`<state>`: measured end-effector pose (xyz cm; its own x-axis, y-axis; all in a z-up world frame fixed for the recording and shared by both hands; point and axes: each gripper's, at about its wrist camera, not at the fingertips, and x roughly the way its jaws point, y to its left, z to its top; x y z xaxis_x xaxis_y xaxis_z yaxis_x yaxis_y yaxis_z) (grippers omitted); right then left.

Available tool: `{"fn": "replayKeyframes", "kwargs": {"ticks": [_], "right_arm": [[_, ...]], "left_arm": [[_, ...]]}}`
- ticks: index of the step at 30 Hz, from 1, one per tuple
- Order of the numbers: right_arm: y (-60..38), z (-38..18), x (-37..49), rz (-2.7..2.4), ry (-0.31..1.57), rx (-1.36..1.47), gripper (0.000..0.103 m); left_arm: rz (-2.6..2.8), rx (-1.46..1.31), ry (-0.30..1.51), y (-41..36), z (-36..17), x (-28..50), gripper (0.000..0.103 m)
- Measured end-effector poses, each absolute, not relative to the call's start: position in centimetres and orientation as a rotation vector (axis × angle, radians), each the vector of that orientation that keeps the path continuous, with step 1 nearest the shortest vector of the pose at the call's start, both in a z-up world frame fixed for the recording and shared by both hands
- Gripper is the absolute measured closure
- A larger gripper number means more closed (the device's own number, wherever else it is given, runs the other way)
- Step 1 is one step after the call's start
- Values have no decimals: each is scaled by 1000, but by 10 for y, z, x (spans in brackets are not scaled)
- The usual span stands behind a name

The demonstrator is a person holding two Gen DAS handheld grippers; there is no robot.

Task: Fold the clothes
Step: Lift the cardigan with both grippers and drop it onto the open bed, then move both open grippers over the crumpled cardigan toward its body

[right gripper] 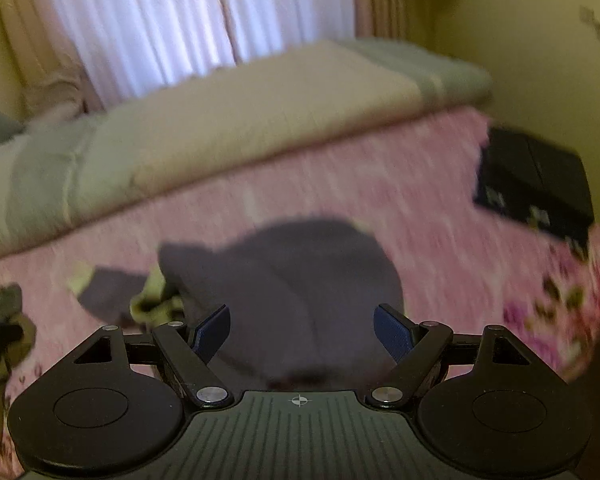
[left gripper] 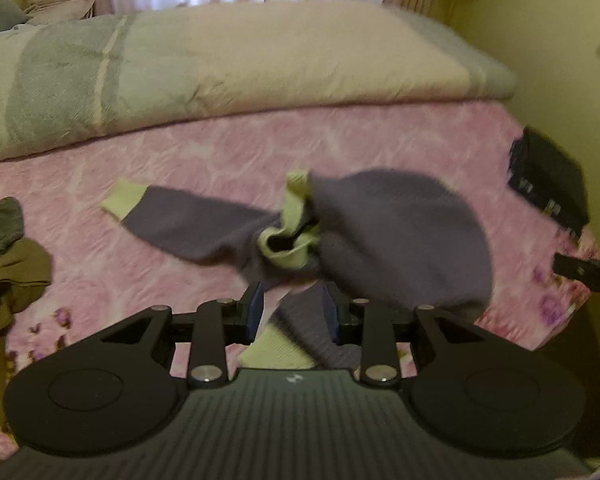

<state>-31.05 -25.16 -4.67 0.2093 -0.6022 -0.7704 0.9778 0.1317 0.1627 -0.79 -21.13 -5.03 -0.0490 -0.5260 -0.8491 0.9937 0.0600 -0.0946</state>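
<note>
The left gripper is pinching the purple sweater sleeve while the right gripper is hovering wide open, empty; bunching at twelve o'clock is risking a crooked fold.

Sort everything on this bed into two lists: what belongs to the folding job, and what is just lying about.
Part of the job:
purple sweater with yellow-green cuffs and collar
left claw, jaws partly apart with the sweater's sleeve between them
right claw, open above the sweater

Lying about:
olive clothes pile
folded blanket
black box
pink bedspread
curtains
</note>
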Motion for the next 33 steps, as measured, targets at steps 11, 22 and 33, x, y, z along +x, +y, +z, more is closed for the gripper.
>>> {"fn": "replayKeyframes", "kwargs": {"ticks": [11, 22, 33], "right_arm": [[-203, -55, -249, -1283, 673, 758, 21], [-142, -81, -188, -1346, 718, 871, 21], [-106, -84, -169, -1417, 719, 930, 21]], "left_arm": [[-1586, 806, 769, -215, -36, 10, 65], [-1640, 936, 759, -197, -49, 50, 61], [-1699, 991, 738, -177, -55, 63, 59]]}}
